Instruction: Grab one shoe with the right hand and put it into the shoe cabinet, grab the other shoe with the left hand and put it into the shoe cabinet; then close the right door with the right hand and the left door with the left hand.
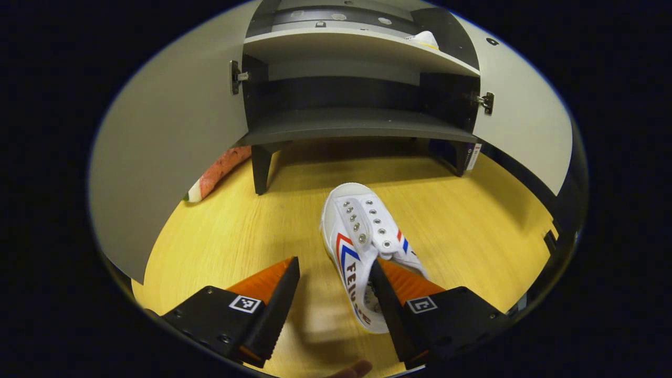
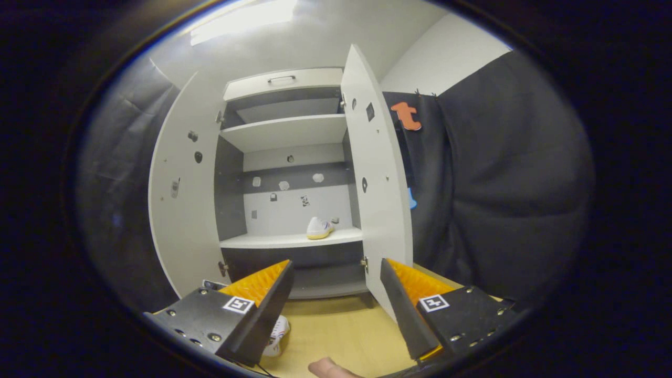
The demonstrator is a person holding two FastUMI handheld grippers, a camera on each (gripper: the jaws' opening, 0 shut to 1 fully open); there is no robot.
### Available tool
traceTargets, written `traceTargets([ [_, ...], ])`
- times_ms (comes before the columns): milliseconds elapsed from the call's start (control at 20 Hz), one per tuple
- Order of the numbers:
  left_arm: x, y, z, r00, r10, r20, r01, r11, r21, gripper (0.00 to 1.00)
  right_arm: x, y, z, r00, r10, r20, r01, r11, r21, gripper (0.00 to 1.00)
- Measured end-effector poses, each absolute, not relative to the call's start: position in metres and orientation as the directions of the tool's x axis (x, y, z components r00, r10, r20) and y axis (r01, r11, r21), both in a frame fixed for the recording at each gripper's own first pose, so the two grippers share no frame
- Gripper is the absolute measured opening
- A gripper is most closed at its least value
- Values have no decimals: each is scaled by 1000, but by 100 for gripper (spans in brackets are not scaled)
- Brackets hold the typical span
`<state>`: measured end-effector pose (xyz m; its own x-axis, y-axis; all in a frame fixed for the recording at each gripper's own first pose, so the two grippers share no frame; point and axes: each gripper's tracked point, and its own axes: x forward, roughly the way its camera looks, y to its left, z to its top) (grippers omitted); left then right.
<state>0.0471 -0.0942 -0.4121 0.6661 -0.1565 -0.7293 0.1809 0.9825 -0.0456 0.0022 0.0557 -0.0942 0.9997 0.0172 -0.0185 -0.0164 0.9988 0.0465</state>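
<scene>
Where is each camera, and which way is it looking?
Left gripper view: rides the left gripper, low over the wooden floor, facing the shoe on the floor and the cabinet's lower shelves; a fingertip shows at the bottom.
Right gripper view: rides the right gripper, held higher and farther back, facing the open shoe cabinet; a fingertip shows.
Both share the cabinet, the shoe on the shelf and the floor shoe.

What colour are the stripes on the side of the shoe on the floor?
Red and blue chevron stripes on the white shoe, best seen in the left gripper view.
</scene>
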Motion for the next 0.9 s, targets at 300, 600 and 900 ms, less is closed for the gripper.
traceTargets([
  [300, 75, -91, -428, 694, -112, -711, 188, 982, 29, 24, 7, 57, -129, 996, 27, -90, -25, 999, 24, 98],
  [600, 63, -93, -402, 706, -183, -685, 167, 982, -91, 1, 7, 64, -152, 990, 37, -139, -40, 999, -17, 98],
  [900, 64, -103, -306, 801, -236, -550, 183, 971, -152, 0, 7, 57, -157, 989, 18, -148, -22, 999, -27, 98],
])
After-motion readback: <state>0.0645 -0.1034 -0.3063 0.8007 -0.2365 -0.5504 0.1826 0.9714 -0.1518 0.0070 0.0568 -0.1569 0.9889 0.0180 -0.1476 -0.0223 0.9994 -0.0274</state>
